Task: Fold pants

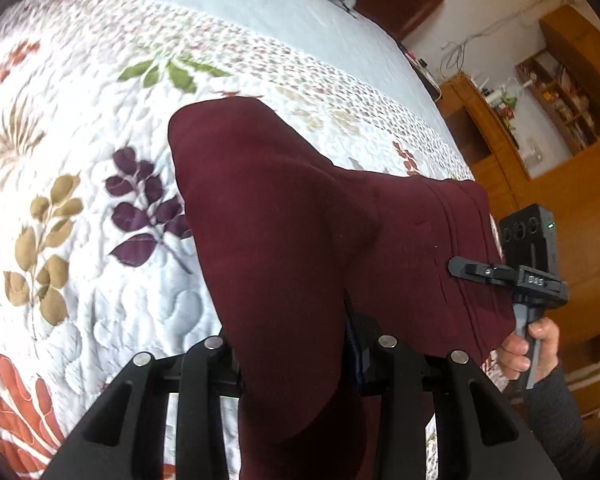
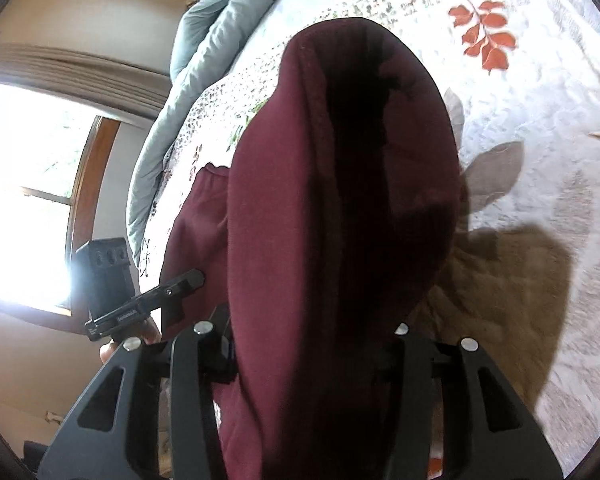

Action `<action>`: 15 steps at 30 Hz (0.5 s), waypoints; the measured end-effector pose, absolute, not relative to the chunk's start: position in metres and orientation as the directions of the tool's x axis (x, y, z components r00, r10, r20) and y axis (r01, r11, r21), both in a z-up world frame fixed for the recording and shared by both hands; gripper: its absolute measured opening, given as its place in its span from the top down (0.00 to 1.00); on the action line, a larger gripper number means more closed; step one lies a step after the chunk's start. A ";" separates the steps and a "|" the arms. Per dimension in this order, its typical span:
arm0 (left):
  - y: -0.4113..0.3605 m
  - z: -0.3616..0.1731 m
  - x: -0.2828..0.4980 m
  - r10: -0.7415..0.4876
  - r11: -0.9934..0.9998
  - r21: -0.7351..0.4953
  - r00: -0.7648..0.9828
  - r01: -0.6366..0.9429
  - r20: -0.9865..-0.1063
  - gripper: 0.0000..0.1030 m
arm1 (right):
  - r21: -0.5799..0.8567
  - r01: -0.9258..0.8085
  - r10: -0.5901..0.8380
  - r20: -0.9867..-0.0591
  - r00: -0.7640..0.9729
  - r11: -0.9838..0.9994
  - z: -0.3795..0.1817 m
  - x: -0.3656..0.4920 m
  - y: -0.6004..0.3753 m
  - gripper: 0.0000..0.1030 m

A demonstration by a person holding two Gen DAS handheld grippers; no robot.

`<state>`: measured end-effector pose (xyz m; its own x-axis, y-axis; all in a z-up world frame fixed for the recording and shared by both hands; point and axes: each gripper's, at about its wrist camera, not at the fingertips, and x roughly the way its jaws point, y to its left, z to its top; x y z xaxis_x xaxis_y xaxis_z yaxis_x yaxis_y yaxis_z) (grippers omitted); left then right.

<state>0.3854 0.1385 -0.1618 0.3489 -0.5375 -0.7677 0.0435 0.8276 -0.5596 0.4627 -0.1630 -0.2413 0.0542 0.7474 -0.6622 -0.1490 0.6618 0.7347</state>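
Observation:
The dark maroon pants (image 1: pixel 276 216) hang lifted above the quilted bed, held at two spots. My left gripper (image 1: pixel 296 360) is shut on the cloth, which drapes over its jaws and hides the fingertips. My right gripper (image 1: pixel 466 270) shows at the right of the left wrist view, clamped on the stitched waistband edge. In the right wrist view the pants (image 2: pixel 340 200) fall forward over my right gripper (image 2: pixel 308 360), shut on them. My left gripper (image 2: pixel 180 284) shows there at the left, gripping the cloth's other edge.
A white quilt with leaf prints (image 1: pixel 100 160) covers the bed (image 2: pixel 540 160). A grey-blue duvet (image 2: pixel 220 40) is bunched at the head end. Wooden shelves and cabinets (image 1: pixel 540 120) stand beyond the bed. A bright window (image 2: pixel 28 184) is at the left.

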 end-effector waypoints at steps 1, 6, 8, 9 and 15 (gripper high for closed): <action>0.138 -0.168 0.383 -0.544 0.823 -0.567 0.342 0.039 -0.766 0.63 | 0.735 -0.140 0.747 -0.663 0.052 0.663 -0.247 0.461 -0.167 0.57; 0.149 -0.195 0.380 -0.574 0.783 -0.621 0.347 -0.032 -0.741 0.36 | 0.739 -0.080 0.742 -0.671 -0.002 0.669 -0.272 0.450 -0.180 0.41; 0.156 -0.186 0.378 -0.529 0.809 -0.586 0.369 -0.054 -0.764 0.28 | 0.715 -0.087 0.719 -0.695 0.012 0.693 -0.259 0.444 -0.196 0.30; 0.160 -0.173 0.376 -0.453 0.850 -0.522 0.408 -0.069 -0.793 0.27 | 0.696 -0.093 0.702 -0.712 0.039 0.712 -0.250 0.442 -0.203 0.27; 0.173 -0.117 0.385 -0.579 0.742 -0.667 0.567 0.067 -0.586 0.20 | 0.693 -0.169 0.711 -0.657 0.251 0.700 -0.176 0.453 -0.221 0.41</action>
